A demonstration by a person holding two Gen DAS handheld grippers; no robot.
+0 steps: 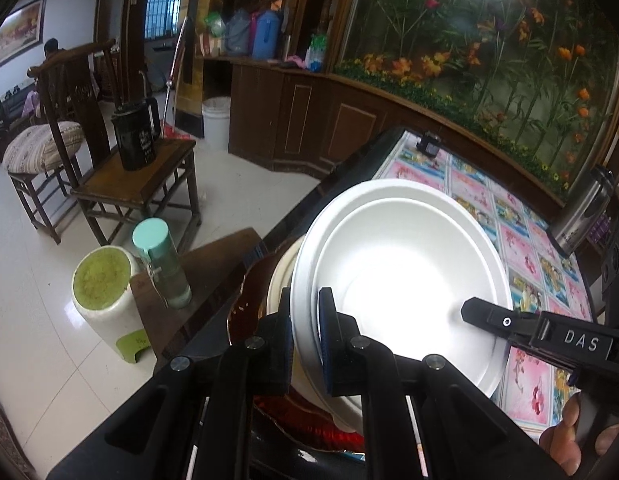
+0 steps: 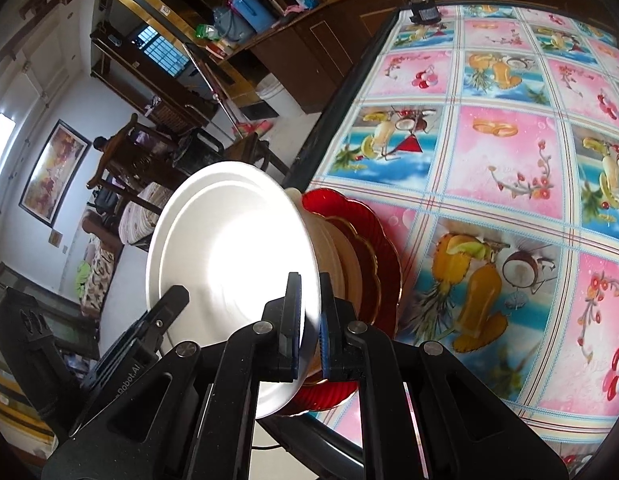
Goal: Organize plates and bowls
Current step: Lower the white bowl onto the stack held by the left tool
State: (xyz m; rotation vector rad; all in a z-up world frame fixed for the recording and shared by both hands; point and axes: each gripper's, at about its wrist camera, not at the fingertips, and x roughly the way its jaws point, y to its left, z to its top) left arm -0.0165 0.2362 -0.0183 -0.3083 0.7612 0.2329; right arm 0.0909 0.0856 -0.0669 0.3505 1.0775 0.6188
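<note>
Both grippers are on the white bowl (image 1: 405, 280) at once. The left gripper (image 1: 305, 336) has its jaws clamped on the bowl's near rim, one pad inside, one outside. The right gripper (image 2: 309, 320) pinches the rim on the opposite side the same way. The bowl tips on edge, its hollow facing both cameras. It sits on top of a stack: a cream dish (image 2: 333, 248) directly beneath, then a gold-trimmed red plate (image 2: 365, 256), then a larger red scalloped plate (image 2: 385, 240) at the bottom. The stack stands at the near left edge of the table (image 2: 509, 152), on its fruit-printed cloth.
</note>
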